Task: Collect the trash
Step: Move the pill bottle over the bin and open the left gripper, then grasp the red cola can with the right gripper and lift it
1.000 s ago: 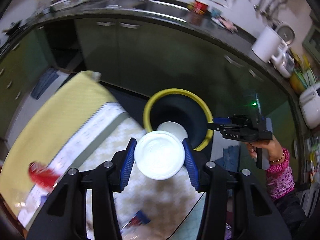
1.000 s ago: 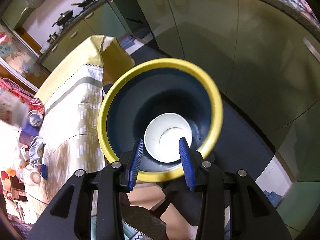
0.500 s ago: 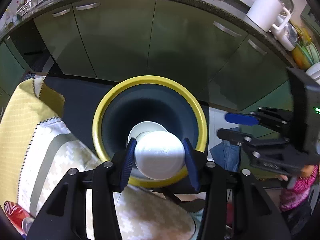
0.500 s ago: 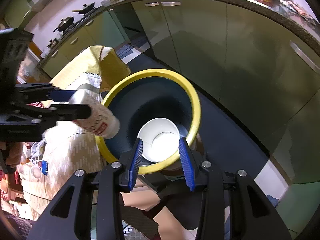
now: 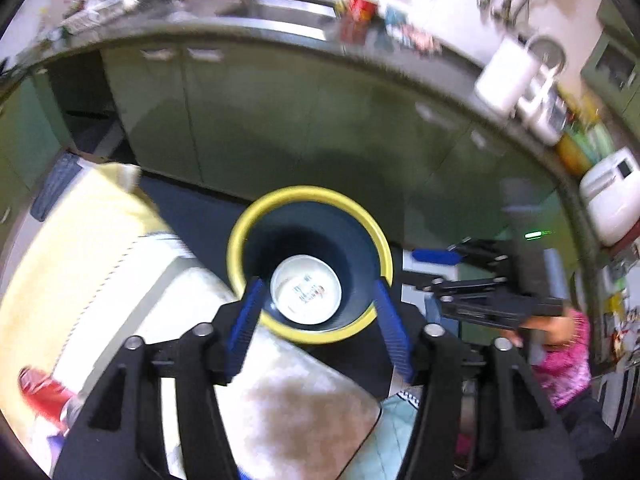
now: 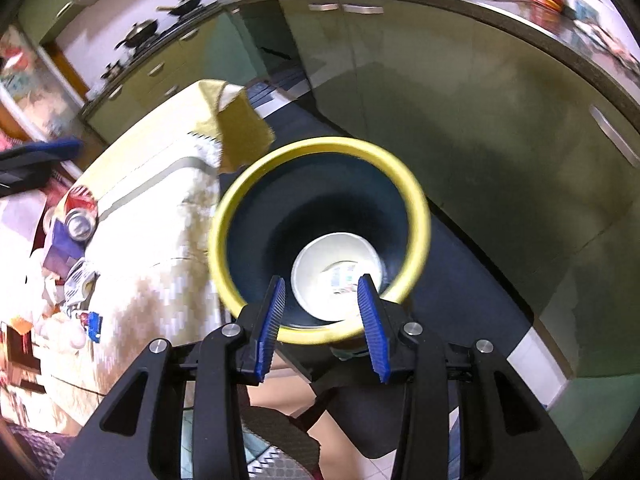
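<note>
A dark bin with a yellow rim (image 5: 308, 192) (image 6: 320, 144) stands on the floor beside the table. At its bottom sits a white bowl (image 5: 288, 308) (image 6: 316, 256), and a white printed cup (image 5: 308, 292) (image 6: 342, 278) lies in the bowl. My left gripper (image 5: 319, 283) hovers above the bin, its jaws opening with nothing between them. My right gripper (image 6: 322, 280) is also over the bin, open and empty. In the left wrist view it shows at the right (image 5: 432, 270), held by a hand in a pink sleeve (image 5: 564, 352).
The table with a yellow and white cloth (image 5: 100, 240) (image 6: 160, 240) lies left of the bin. A red can (image 5: 40, 392) (image 6: 80, 220) and several wrappers (image 6: 76, 280) rest on it. Green cabinets (image 5: 280, 120) stand behind the bin. A person's leg (image 6: 288, 400) shows below the right gripper.
My left gripper carried the white cup over the bin, spread its jaws, and the cup fell into the bowl. The left view then pulled back. The right gripper stayed over the bin.
</note>
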A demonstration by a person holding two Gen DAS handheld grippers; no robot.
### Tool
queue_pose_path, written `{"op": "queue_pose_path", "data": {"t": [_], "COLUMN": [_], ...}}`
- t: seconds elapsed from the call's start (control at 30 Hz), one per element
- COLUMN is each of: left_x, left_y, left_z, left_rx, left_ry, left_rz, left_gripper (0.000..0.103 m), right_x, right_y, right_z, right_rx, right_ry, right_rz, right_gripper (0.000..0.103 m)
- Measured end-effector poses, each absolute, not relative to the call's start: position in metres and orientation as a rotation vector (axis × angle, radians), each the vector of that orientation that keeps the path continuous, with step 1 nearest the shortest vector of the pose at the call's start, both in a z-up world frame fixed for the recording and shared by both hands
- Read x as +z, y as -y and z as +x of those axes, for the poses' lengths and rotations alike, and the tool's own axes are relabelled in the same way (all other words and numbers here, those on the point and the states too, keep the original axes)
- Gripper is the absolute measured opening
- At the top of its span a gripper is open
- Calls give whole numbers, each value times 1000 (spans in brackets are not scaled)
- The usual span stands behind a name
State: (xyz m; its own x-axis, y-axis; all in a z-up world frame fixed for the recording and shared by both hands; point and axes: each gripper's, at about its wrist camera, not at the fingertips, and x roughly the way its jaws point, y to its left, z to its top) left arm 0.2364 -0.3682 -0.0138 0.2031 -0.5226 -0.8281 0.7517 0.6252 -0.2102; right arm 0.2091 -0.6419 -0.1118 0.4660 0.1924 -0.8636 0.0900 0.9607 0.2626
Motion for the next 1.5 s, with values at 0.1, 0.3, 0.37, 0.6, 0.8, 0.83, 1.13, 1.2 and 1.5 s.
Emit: {"op": "queue_pose_path", "data": {"t": [0.1, 0.3, 0.37, 0.6, 0.8, 0.83, 1.13, 1.2, 1.5], "left_x": [16, 30, 24, -11, -29, -31, -42, -44, -48], "left_y": [303, 164, 132, 39, -6, -10, -17, -15, -10], "left_z": [233, 232, 231, 219, 203, 200, 193, 193, 188], "left_rx": [-834, -609, -550, -447, -394, -387, -388, -397, -408], "left_ry": [-960, -880, -873, -912, -913, -912, -915, -919, -933], "left_rz": [182, 29, -4, -140, -176, -172, -150, -149, -139], "left_gripper": [68, 72, 72, 75, 75, 75, 78, 78, 78], "right_x": [-109, -94, -90, -74, -72, -74, -100, -108, -123], "right_y": [611, 510, 466, 331, 258, 245, 191, 182, 181], "right_z": [225, 273, 293, 359, 406, 412, 432, 436, 459], "right_rx": [133, 346, 436, 659, 740, 745, 706, 706, 722], "right_ry": [-1098, -1105, -1110, -1136, -1198, -1212, -1301, -1322, -1413], "right_rz": [257, 164, 139, 32, -70, -102, -269, -274, -156], "right_gripper": [38, 40, 41, 41, 47, 48, 56, 58, 58]}}
